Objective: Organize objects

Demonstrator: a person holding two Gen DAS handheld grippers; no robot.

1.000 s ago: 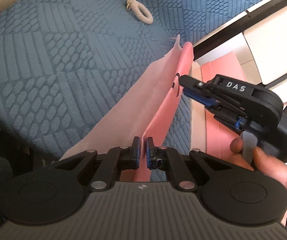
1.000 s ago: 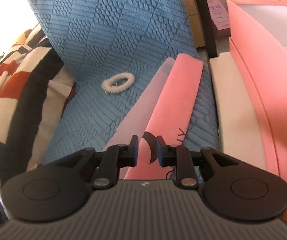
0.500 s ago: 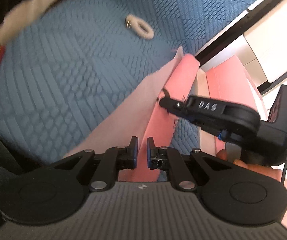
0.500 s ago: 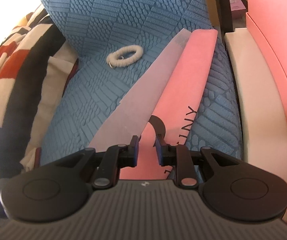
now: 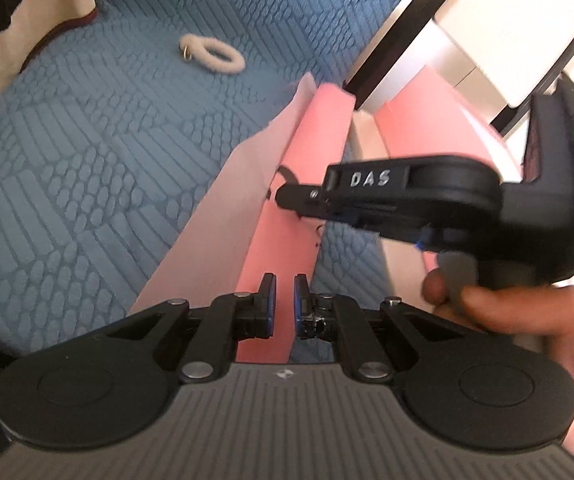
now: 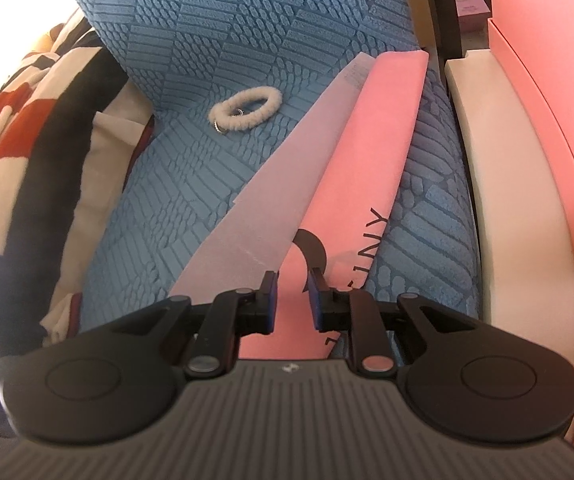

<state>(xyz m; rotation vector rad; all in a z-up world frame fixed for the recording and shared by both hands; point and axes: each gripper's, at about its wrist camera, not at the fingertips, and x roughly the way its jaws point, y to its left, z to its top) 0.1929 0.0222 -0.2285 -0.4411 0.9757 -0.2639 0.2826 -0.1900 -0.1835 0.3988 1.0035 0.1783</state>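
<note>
A flat pink box lid with black lettering lies on the blue quilted cover, with a pale tissue sheet beside it. My left gripper hovers just over the lid's near end, jaws a narrow gap apart, holding nothing. My right gripper is over the lid near its black logo, jaws slightly apart and empty; it also shows in the left wrist view. A white fluffy hair tie lies farther back on the cover, and in the left wrist view.
A large pink box with a cream inner edge stands to the right. A striped blanket lies at the left. A black bed frame bar and white furniture are beyond the cover.
Both grippers have moved forward along the pink lid. The right gripper's jaws have opened a little. The left gripper's jaws have widened slightly.
</note>
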